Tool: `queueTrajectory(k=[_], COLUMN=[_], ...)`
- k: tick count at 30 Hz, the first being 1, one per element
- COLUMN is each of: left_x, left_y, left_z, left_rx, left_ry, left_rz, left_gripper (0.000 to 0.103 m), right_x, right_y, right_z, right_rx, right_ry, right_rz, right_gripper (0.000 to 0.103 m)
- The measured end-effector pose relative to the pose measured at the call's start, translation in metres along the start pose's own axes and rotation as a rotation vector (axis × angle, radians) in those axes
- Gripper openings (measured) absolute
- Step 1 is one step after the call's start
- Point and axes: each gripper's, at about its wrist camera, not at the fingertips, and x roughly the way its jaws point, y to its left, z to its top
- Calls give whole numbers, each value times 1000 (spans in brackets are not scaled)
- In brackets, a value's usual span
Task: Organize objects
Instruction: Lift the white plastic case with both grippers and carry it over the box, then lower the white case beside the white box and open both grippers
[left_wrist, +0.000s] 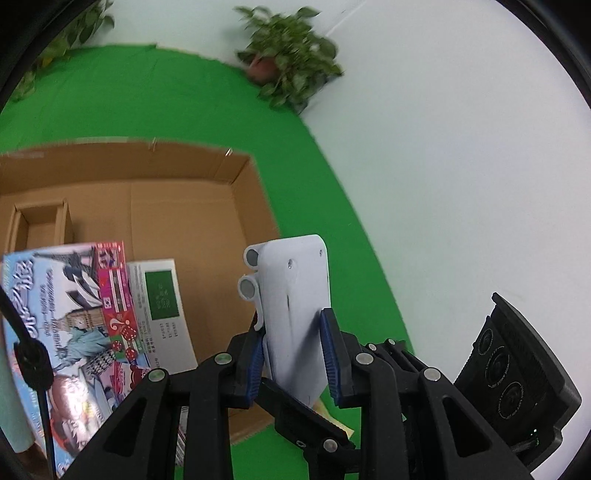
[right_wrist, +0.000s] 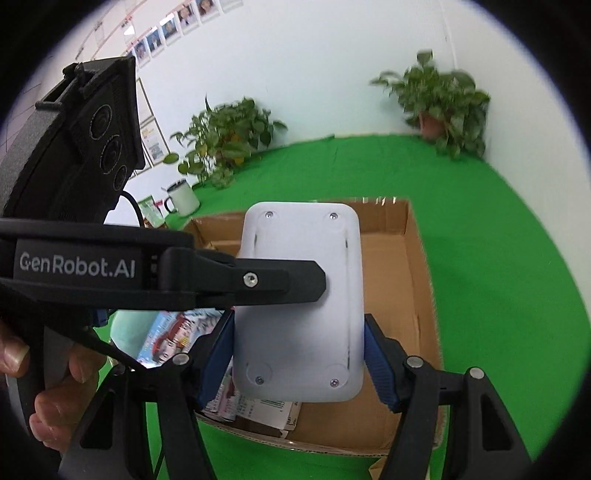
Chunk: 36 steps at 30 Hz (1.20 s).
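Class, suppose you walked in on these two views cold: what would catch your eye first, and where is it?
The white plastic device dominates, gripped by both the left gripper and the right gripper above the open cardboard box. Next, the colourful landmark-printed game box lies inside the box, and bright green cloth spreads beneath everything.

A white plastic device (left_wrist: 295, 314) with rounded corners, small screws on its flat face and two short tubes at one top corner is held up over the open cardboard box (left_wrist: 207, 206), clamped between blue-padded fingers (left_wrist: 330, 354) on its long sides. Inside the box, at its left wall, a colourful board-game box (left_wrist: 70, 332) stands tilted, with a white carton with a green label (left_wrist: 162, 310) just beside it and a small open cardboard tray (left_wrist: 38, 221) near the far wall.
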Motion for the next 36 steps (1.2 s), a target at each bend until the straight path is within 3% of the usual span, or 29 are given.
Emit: queueTrajectory(k=[5, 10, 20, 23, 27, 30, 32, 34, 36], left_x=[54, 86, 83, 64, 27, -6, -35, -64, -93], left_y=[38, 54, 61, 54, 39, 27, 18, 8, 4], left_z=[0, -2, -3, -9, -11, -18, -32, -52, -77], left_rx=[-94, -139, -182, -162, -82, -10, 74, 155, 221], left_ry=[118, 201, 207, 170, 69, -23, -109, -224, -354], left_rz=[51, 93, 93, 99, 124, 136, 187, 265, 363], left_gripper=[25, 25, 27, 28, 44, 48, 50, 62, 74], right_x=[43, 69, 69, 67, 61, 58, 50, 39, 24], right_y=[-24, -47, -48, -44, -41, -40, -36, -25, -8], right_z=[-23, -37, -47, -47, -44, -41, -42, -45, -55], right_rx=[79, 153, 210, 198, 199, 191, 166, 112, 40], right_ry=[146, 237, 270, 262, 234, 206, 174, 108, 31], right_rz=[52, 85, 80, 58, 54, 28, 6, -40, -76], right_gripper=[65, 65, 66, 67, 79, 80, 82, 87, 98])
